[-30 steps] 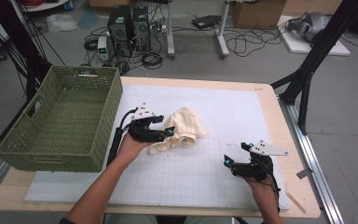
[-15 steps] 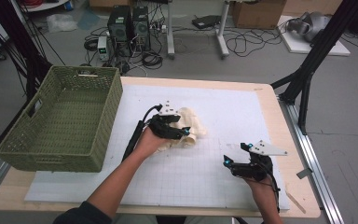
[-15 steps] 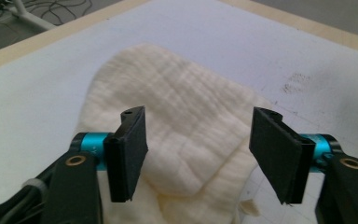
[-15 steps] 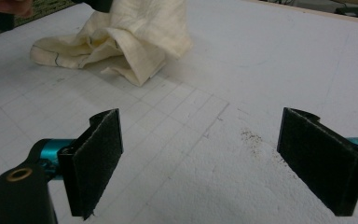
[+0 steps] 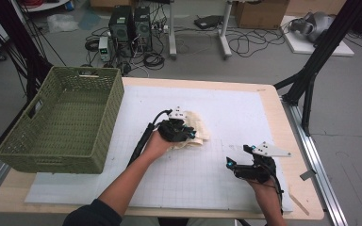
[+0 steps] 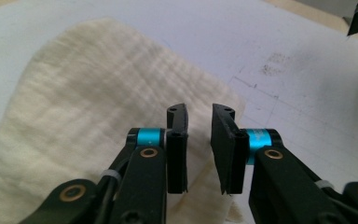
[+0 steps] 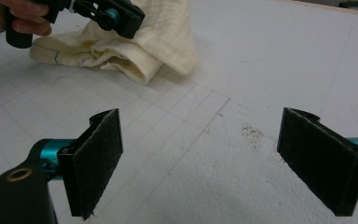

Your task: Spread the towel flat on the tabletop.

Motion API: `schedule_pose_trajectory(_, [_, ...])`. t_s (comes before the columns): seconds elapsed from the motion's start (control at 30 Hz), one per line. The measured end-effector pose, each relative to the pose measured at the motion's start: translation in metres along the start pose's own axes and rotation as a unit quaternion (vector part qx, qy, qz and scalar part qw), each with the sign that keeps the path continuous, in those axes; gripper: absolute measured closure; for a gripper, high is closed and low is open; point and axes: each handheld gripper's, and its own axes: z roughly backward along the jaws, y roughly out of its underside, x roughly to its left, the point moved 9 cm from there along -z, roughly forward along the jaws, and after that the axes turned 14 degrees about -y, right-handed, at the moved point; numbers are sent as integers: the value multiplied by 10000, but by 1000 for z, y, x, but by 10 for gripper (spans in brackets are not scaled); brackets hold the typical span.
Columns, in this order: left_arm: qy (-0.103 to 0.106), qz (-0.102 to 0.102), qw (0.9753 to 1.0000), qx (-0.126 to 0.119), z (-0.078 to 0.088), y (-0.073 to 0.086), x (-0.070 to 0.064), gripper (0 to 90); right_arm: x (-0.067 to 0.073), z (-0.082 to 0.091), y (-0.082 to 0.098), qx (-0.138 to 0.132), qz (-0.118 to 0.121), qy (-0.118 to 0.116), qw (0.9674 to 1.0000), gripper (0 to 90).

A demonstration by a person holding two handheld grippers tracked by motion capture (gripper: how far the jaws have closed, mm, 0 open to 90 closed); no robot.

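Observation:
A crumpled cream cloth [image 5: 199,124] lies on the white grid mat [image 5: 245,108] near the table's middle. My left gripper [image 5: 191,134] rests on its near side, pointing right. In the left gripper view the jaws [image 6: 199,140] have just been closing and stand a narrow gap apart. The cloth [image 6: 98,93] lies under and between them, and the pads do not visibly press on it. My right gripper [image 5: 238,156] hovers low over the mat at the front right, wide open and empty [image 7: 223,158]. Its camera sees the cloth [image 7: 158,42] and the left gripper [image 7: 121,16] farther off.
A green woven basket [image 5: 56,155] stands at the table's left end with nothing inside. A small dark smudge [image 7: 251,133] marks the mat ahead of the right gripper. Cables, computer towers and black stand legs are on the floor beyond the table.
The left gripper moved right onto the cloth and settled lower, and its jaws narrowed from wide to a small gap. The right gripper kept still.

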Motion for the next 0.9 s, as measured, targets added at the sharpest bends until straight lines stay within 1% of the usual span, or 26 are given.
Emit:
schedule_pose_trajectory(0.07, [20,66,9999,-85,5,-3,3,840,0,0,-1,-20,15,1,10000,133])
schedule_pose_trajectory(0.13, [43,189,9995,-231,11,-8,7,866,1,0,-2,-39,6,-10,10000,133])
schedule_pose_trajectory(0.2, [12,301,9988,-395,18,-13,12,885,2,-1,-2,-21,18,-33,10000,133])
schedule_pose_trajectory(0.27, [-82,387,9980,-494,24,-16,20,894,2,-2,-3,-22,22,-33,10000,128])
schedule_pose_trajectory(0.3, [-150,429,9976,-521,27,-17,24,895,2,-3,-3,-19,-19,-43,10000,128])
schedule_pose_trajectory(0.33, [-205,478,9972,-536,29,-17,27,895,2,-3,-3,-16,5,-53,10000,128])
schedule_pose_trajectory(0.4, [-342,495,9968,-535,32,-17,35,895,3,-4,-3,-7,3,-81,10000,128])
schedule_pose_trajectory(0.43, [-356,489,9966,-551,33,-17,35,893,4,-5,-3,8,11,-77,10000,128])
schedule_pose_trajectory(0.47, [-416,461,9965,-556,33,-18,35,859,4,-5,-3,17,21,-87,10000,128])
schedule_pose_trajectory(0.5, [-483,455,9965,-517,31,-17,35,722,4,-5,-3,30,28,-87,10000,128])
schedule_pose_trajectory(0.53, [-538,450,9966,-427,27,-15,34,584,4,-6,-2,36,19,-86,10000,128])
schedule_pose_trajectory(0.57, [-555,384,9972,-328,23,-12,31,506,4,-6,-2,40,29,-90,9999,128])
schedule_pose_trajectory(0.63, [-634,231,9977,-61,13,-4,27,423,5,-6,-2,44,8,-100,9999,128])
schedule_pose_trajectory(0.67, [-682,232,9974,52,7,0,25,381,5,-6,-2,42,10,-103,9999,128])
schedule_pose_trajectory(0.7, [-709,209,9972,144,2,3,23,362,5,-6,-2,30,19,-100,9999,128])
schedule_pose_trajectory(0.77, [-820,88,9961,305,-7,9,19,361,5,-5,-3,22,25,-104,9999,128])
schedule_pose_trajectory(0.8, [-800,34,9962,345,-9,11,18,372,5,-5,-3,16,19,-114,9999,128])
schedule_pose_trajectory(0.83, [-744,5,9967,339,-10,11,16,428,4,-5,-3,18,13,-114,9999,128])
schedule_pose_trajectory(0.87, [-690,-78,9971,312,-9,11,15,561,4,-5,-2,29,1,-119,9999,128])
schedule_pose_trajectory(0.9, [-672,-132,9973,268,-8,10,15,717,4,-5,-2,28,17,-128,9999,128])
